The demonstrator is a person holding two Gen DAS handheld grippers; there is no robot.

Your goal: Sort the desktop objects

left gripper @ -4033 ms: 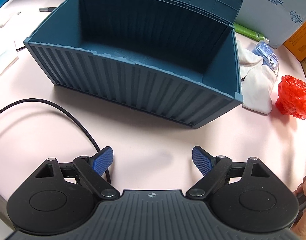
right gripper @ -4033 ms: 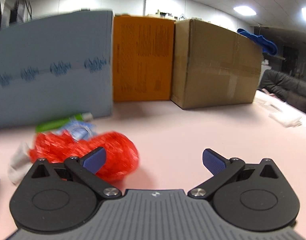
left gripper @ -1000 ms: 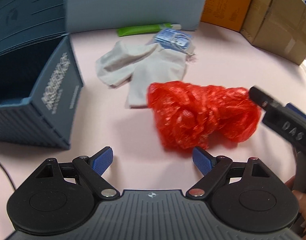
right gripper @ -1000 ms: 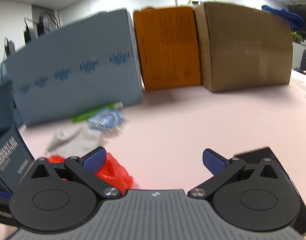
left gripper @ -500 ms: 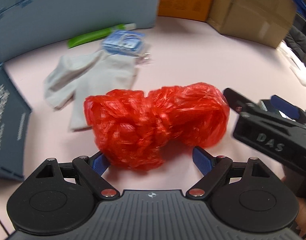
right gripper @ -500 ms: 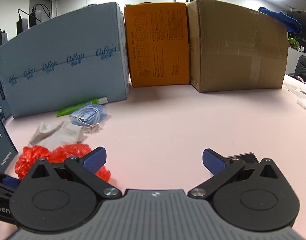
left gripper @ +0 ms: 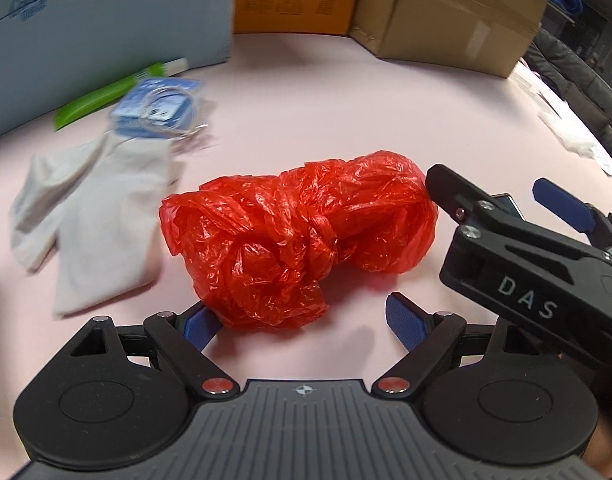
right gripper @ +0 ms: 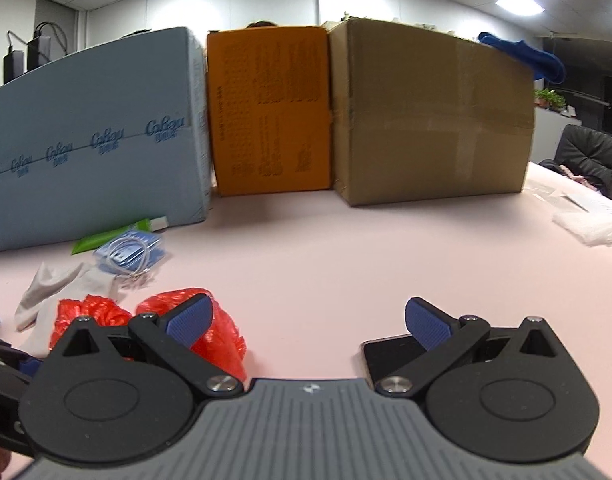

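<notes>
In the right wrist view we see three cartons side by side along the far part of the pink desk (right gripper: 325, 248): a light blue carton (right gripper: 94, 140) at ten o'clock, an orange box (right gripper: 270, 120) at twelve and a brown cardboard box (right gripper: 429, 120) at one. A blue cloth (right gripper: 521, 56) lies on top of the brown box. At three o'clock, pale packets (right gripper: 589, 228) lie near a dark chair (right gripper: 589, 152).

Both tools stand wide apart-fingered, the left tool (left gripper: 304, 322) angled steeply downward, the right tool (right gripper: 309, 320) nearer level.
</notes>
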